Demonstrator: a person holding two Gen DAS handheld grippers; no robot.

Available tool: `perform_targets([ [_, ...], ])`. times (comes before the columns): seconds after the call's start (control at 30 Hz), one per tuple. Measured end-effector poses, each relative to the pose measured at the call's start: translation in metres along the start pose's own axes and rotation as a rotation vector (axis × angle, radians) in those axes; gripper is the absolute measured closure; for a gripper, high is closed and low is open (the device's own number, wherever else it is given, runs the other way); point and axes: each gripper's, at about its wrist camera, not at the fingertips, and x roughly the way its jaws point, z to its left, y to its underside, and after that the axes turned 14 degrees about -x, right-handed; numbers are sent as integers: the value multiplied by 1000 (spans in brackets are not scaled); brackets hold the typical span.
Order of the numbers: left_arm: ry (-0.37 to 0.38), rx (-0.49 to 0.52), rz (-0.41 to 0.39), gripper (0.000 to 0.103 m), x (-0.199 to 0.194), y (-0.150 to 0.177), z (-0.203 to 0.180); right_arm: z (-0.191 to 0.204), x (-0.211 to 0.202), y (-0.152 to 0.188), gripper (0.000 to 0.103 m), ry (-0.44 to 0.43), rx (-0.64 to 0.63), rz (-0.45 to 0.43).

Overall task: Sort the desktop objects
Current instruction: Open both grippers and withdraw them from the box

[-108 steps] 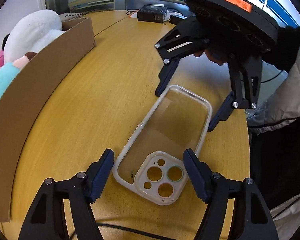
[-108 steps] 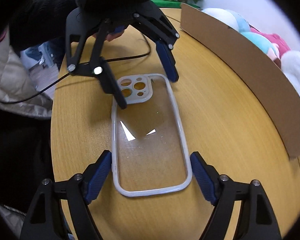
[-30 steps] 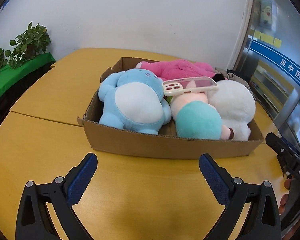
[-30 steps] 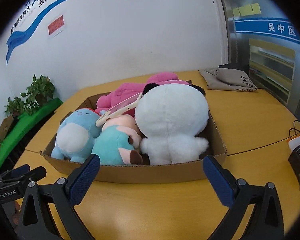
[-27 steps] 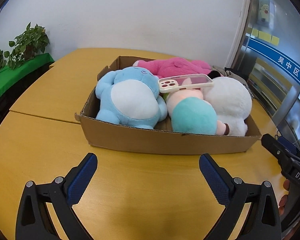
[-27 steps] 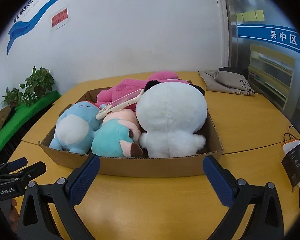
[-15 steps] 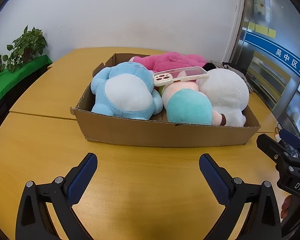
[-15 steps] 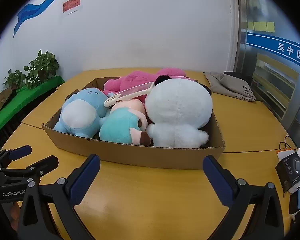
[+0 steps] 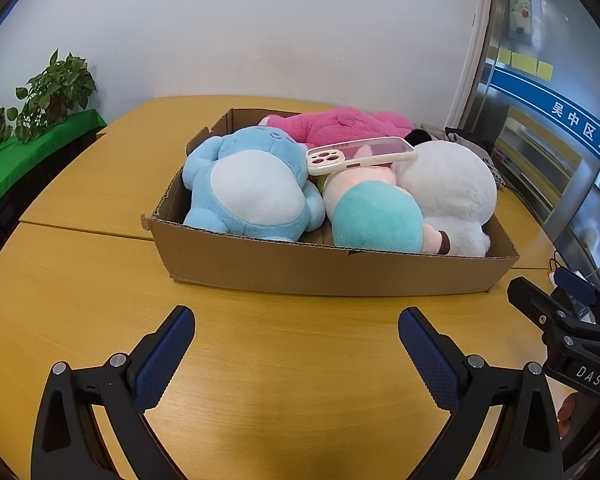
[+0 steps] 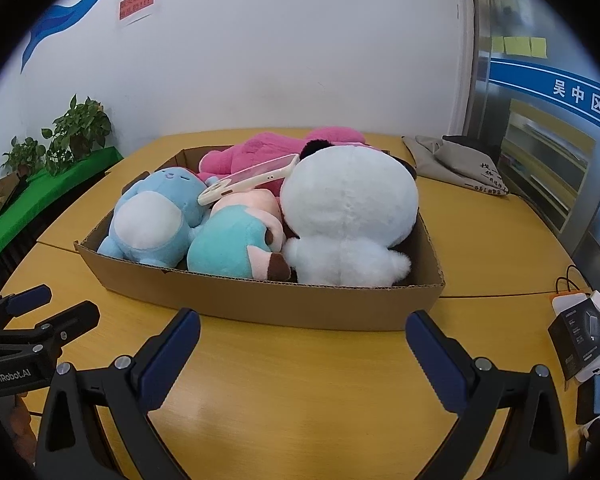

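A clear phone case (image 9: 360, 153) lies on top of the plush toys in a cardboard box (image 9: 332, 270) on the wooden table; it also shows in the right wrist view (image 10: 249, 178). The box (image 10: 260, 300) holds a blue plush (image 9: 252, 188), a teal and pink plush (image 9: 370, 216), a white plush (image 10: 348, 216) and a pink plush (image 9: 332, 124). My left gripper (image 9: 296, 344) is open and empty in front of the box. My right gripper (image 10: 302, 348) is open and empty, also in front of the box. Each gripper shows at the other view's edge.
A black product box (image 10: 580, 340) and small devices lie at the table's right edge. A grey cloth bag (image 10: 456, 164) lies behind the cardboard box on the right. Potted plants (image 10: 76, 132) stand on a green surface off the table to the left.
Both grippers have pulled back from the box, so it looks a little farther away. The phone case, on the table 3.6 s ago, now rests on the plush toys.
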Motion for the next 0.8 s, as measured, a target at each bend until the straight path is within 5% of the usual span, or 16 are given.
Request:
perform_targets([
  [0.8, 10, 53, -1, 0, -5, 4, -14, -6, -5, 4, 0, -12, 6, -3],
])
